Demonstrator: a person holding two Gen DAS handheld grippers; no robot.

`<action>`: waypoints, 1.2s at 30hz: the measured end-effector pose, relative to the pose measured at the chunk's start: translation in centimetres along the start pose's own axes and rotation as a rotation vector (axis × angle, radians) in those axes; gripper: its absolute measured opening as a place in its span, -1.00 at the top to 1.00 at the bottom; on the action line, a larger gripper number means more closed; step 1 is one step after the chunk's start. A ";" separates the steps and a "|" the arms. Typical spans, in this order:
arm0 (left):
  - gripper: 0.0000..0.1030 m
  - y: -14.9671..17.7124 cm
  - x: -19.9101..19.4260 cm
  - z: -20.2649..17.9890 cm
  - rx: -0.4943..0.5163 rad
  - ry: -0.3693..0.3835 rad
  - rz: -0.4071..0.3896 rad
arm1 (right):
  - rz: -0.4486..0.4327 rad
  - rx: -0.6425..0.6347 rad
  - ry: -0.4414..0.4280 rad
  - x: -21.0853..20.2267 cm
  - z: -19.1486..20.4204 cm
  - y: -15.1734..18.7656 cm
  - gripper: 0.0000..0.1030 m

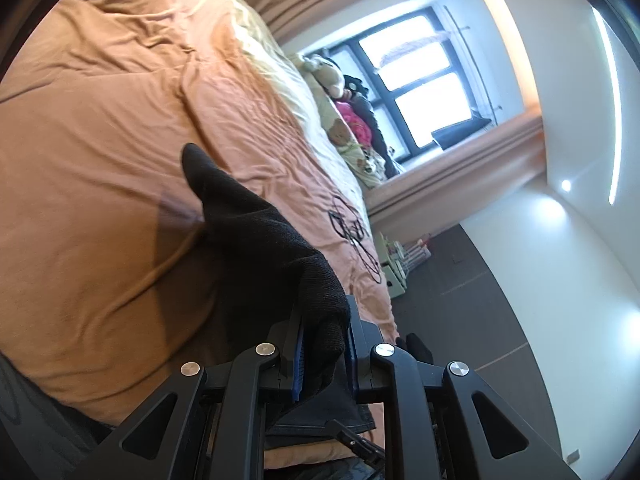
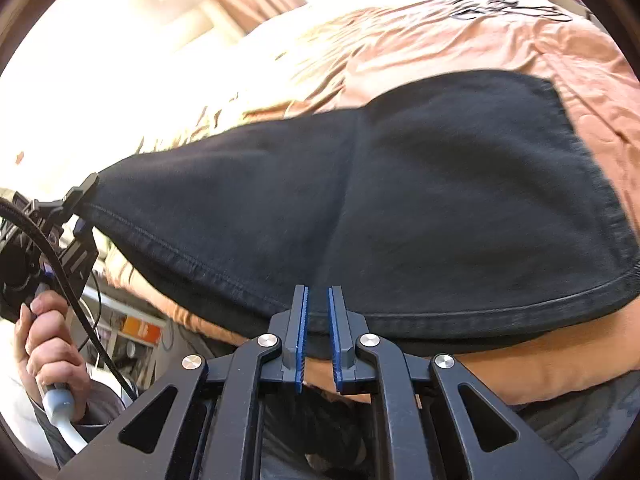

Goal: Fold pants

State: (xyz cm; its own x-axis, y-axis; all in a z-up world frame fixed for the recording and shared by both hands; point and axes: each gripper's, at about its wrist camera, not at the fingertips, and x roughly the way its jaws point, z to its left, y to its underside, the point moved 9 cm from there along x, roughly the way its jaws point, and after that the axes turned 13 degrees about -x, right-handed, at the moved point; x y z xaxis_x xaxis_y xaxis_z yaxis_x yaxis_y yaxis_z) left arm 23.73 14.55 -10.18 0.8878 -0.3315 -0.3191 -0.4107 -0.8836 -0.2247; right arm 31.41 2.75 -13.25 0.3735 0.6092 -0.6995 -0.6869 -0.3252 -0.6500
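The black denim pants (image 2: 420,208) lay spread across my orange quilted bedspread (image 2: 460,40), filling the middle of the right wrist view, hem seam toward the lower edge. My left gripper (image 1: 323,354) was clamped on a bunched corner of that cloth, which rose as a dark peak toward the centre of the left view. In the right view the same gripper pinched the corner at the left edge, my hand (image 2: 48,344) on its handle below. My right gripper (image 2: 318,336) stood narrowly parted over the hem, blue pads (image 2: 303,332) clear of the fabric. Beyond, stuffed toys (image 1: 340,92) crowded the bed's far side below a dark-framed window (image 1: 416,80).
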 end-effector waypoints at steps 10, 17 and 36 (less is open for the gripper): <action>0.66 1.7 3.4 -5.0 0.099 0.022 0.060 | -0.136 0.019 0.055 -5.4 -2.7 0.7 -0.01; 0.66 4.3 7.0 -8.9 0.176 0.043 0.145 | -0.207 0.097 0.067 -8.8 -5.8 2.1 -0.08; 0.67 15.6 18.0 -12.1 0.261 0.039 0.417 | -0.293 0.275 0.083 -13.8 -12.4 6.9 -0.09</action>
State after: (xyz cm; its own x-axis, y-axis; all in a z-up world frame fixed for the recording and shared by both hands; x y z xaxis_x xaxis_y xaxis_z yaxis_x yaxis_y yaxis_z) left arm 35.85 -9.23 -8.31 0.6417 -0.6561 -0.3971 -0.7667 -0.5624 -0.3096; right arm 29.27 -16.84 -11.79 0.6191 0.5834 -0.5257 -0.6809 0.0653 -0.7295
